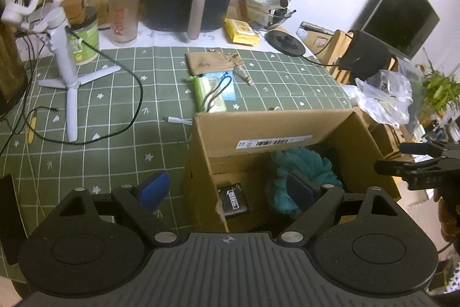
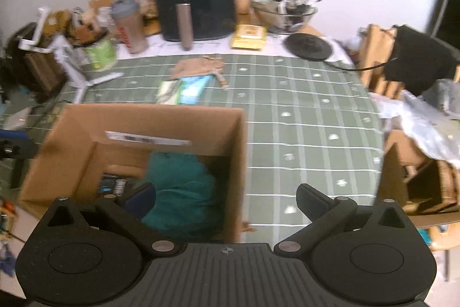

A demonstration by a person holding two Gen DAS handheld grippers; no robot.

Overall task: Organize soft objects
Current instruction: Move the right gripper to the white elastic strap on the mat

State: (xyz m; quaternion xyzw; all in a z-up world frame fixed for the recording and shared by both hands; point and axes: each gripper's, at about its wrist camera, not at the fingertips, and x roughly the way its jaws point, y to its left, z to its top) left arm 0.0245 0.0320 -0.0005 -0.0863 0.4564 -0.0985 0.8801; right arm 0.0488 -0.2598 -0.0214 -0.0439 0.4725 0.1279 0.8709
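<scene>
Right now both tools hover over the open cardboard box (image 1: pixel 267 131) on the green checked tablecloth (image 1: pixel 120 111), and neither is holding anything. The left gripper (image 1: pixel 227 189) has its jaws spread wide, one blue pad outside the box's left wall and the other hanging over the teal fluffy bundle (image 1: pixel 299 163) inside. The right gripper (image 2: pixel 227 197) is spread as well, its left finger above that same bundle and its right finger out over the cloth at about 3 o'clock of the box.

The teal bundle, seemingly a soft item already put away, fills the right half of the box; a small dark packet (image 1: pixel 231 200) lies on the box floor at its 9 o'clock. Farther up the table, at 12 o'clock from the box, lie a tan drawstring pouch (image 1: pixel 207 62) and a green and blue pack (image 1: pixel 214 89) with a black cable looped over it.

The risks as I judge them: the left tool straddles the box wall, so closing or dropping here could catch the cardboard and drag or tip the box. A grab at the pouch or pack could snag that cable and pull other clutter along. The two tools are close together and could knock into each other
</scene>
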